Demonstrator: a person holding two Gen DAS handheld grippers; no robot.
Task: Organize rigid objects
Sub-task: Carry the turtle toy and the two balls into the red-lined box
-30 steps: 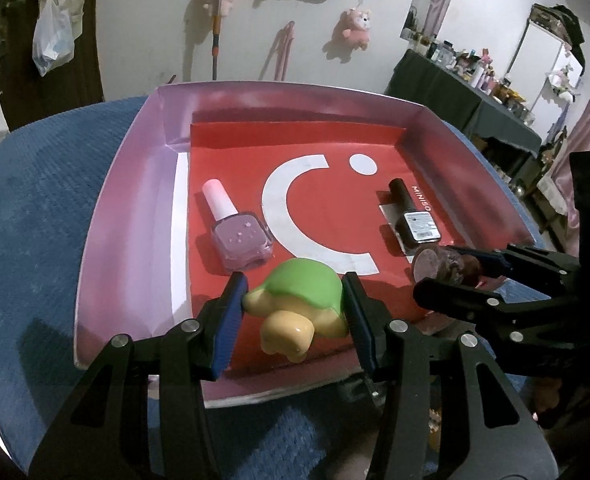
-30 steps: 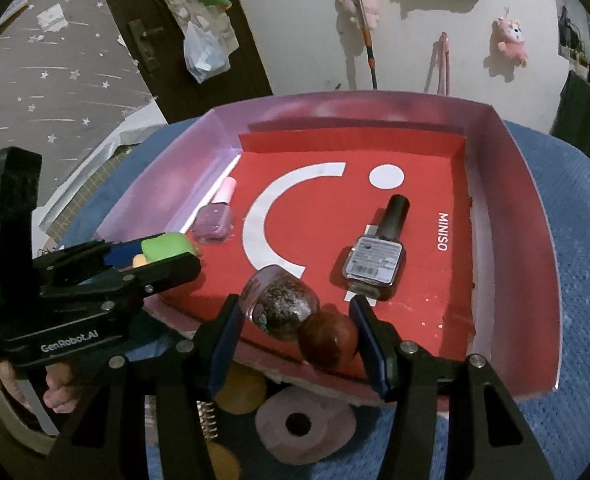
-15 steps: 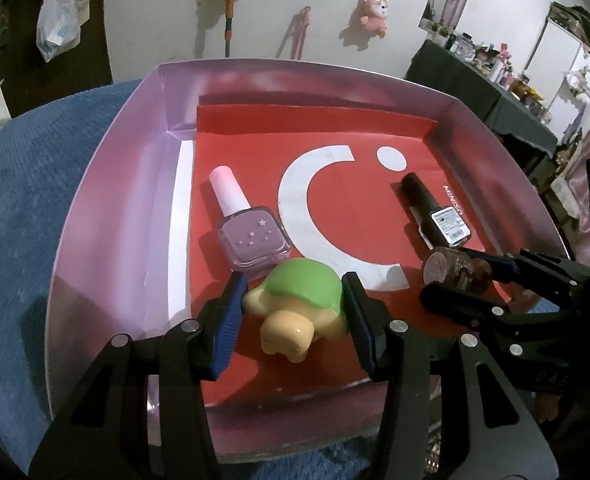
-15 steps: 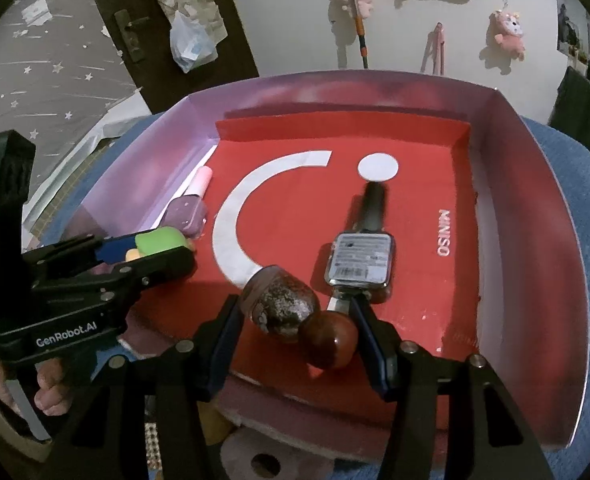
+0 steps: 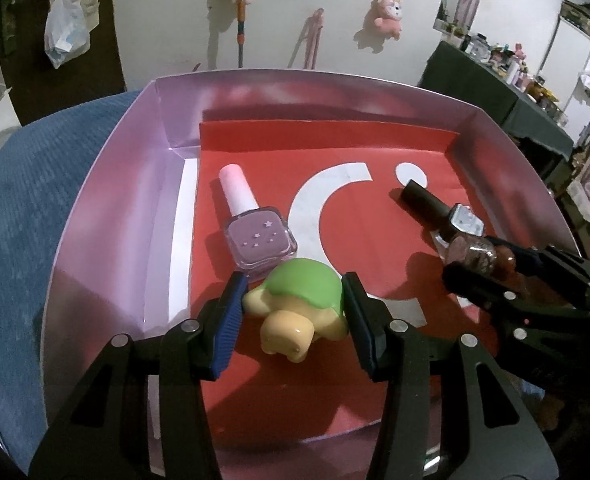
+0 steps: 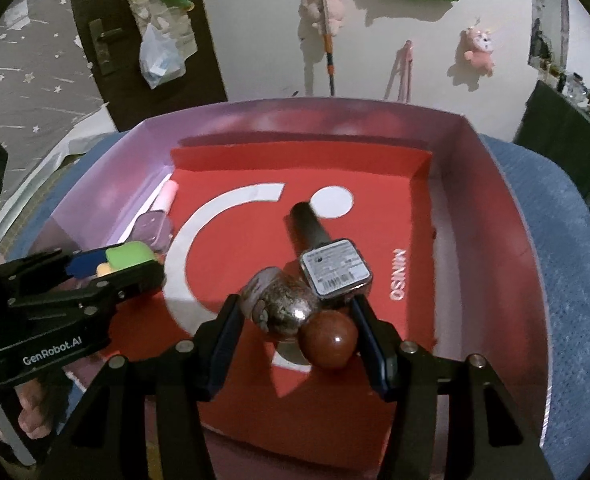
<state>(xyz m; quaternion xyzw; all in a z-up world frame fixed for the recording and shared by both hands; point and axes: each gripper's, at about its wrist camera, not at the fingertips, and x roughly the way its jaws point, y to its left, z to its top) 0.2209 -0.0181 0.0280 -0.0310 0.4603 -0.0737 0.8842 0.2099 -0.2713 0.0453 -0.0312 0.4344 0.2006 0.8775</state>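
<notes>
My left gripper [image 5: 293, 300] is shut on a green and yellow turtle toy [image 5: 299, 304], held over the near left of a red-lined box [image 5: 107, 200]. My right gripper [image 6: 295, 320] is shut on a brown glitter bottle with a round red-brown cap [image 6: 295, 314], low over the box's near middle. The left gripper [image 6: 107, 268] with the turtle [image 6: 129, 256] shows at the left of the right wrist view. A lilac nail polish bottle [image 5: 255, 228] with a pink cap lies just beyond the turtle. A dark-capped bottle [image 6: 327, 256] lies label up beyond the brown bottle.
The box sits on a blue textured cushion [image 5: 23, 208]. Its pale side walls [image 6: 507, 216] rise around the red floor. A hand [image 6: 27, 412] grips the left tool's handle. Behind are a wall with plush toys [image 6: 479, 48], a dark door [image 6: 107, 32] and a cluttered table [image 5: 507, 68].
Both grippers have moved forward over the near wall into the box and a little lower, each still holding its object. The loose objects outside the box have dropped out of view.
</notes>
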